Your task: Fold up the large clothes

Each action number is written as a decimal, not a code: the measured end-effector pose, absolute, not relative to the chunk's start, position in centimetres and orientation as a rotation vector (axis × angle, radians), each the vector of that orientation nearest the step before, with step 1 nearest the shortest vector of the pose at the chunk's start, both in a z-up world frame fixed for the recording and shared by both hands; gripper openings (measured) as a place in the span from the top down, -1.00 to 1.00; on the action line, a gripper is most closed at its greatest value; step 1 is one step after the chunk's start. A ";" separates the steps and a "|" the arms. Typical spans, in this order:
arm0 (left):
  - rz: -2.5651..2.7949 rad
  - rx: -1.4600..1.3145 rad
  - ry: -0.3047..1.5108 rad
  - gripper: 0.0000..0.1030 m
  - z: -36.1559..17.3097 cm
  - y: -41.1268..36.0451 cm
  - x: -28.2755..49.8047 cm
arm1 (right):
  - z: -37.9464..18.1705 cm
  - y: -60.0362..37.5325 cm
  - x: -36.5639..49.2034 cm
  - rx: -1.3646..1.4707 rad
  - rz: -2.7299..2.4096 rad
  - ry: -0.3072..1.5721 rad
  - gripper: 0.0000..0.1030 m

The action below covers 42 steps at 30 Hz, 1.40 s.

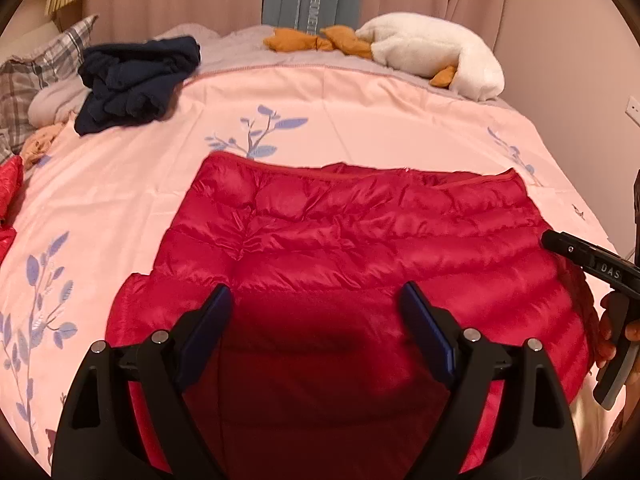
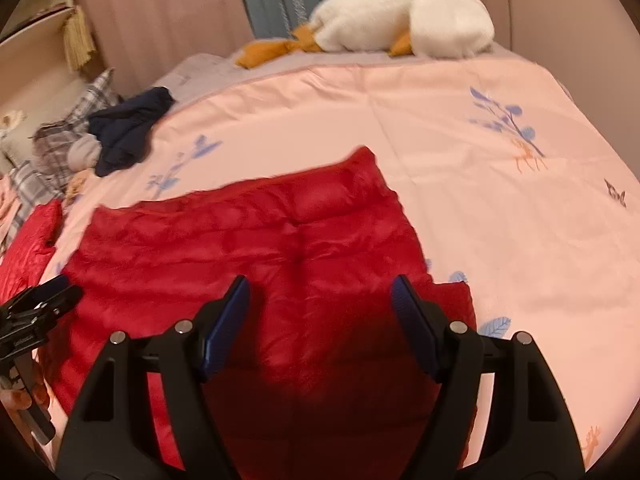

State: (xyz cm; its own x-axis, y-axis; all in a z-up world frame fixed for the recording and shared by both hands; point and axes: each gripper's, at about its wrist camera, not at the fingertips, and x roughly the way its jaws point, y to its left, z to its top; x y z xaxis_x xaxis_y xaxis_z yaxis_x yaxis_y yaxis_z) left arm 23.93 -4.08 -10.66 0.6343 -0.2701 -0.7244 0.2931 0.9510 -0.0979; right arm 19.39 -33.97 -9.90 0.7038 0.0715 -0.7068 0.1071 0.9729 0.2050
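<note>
A red puffer jacket (image 1: 360, 248) lies flat on my pink leaf-printed bedspread (image 1: 360, 100). My left gripper (image 1: 318, 300) hovers above its near part, jaws spread wide and empty. My right gripper (image 2: 320, 292) hovers likewise, also spread and empty. Only the left view shows my right hand (image 1: 612, 336) on its handle at the jacket's right edge. Only the right view shows a small deer print (image 2: 528, 158). A navy garment (image 1: 136, 80) and white plush goose (image 1: 436, 48) lie beyond.

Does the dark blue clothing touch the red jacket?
Apart. In the left wrist view, bare pink sheet lies between the dark blue clothing and the red jacket.
</note>
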 end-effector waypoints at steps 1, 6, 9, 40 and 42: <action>-0.321 0.031 0.809 -0.68 -10.3 -4.1 23.4 | -9.6 -33.7 18.7 0.229 -0.012 0.776 -0.46; -0.330 0.008 0.751 -0.68 -9.3 -4.0 20.4 | -8.5 -31.5 15.0 0.185 0.036 0.706 -0.56; -0.339 0.006 0.729 -0.68 -9.4 -4.5 18.2 | -8.4 -30.3 13.2 0.173 0.057 0.686 -0.57; -0.259 0.072 0.786 -0.74 -13.4 -5.2 11.4 | -12.0 -25.6 6.5 0.054 0.032 0.729 -0.60; -0.243 0.064 0.792 -0.74 -13.4 -4.5 11.4 | -12.0 -26.8 6.2 0.075 0.013 0.732 -0.60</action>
State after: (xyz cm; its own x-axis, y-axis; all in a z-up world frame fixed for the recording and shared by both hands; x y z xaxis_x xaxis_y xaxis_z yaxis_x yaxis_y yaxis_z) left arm 11.40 -4.47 -13.43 0.6760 -0.1923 -0.7113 0.2403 0.9701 -0.0339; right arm 6.18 -26.83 -11.98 0.7440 0.0381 -0.6671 0.0140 0.9973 0.0727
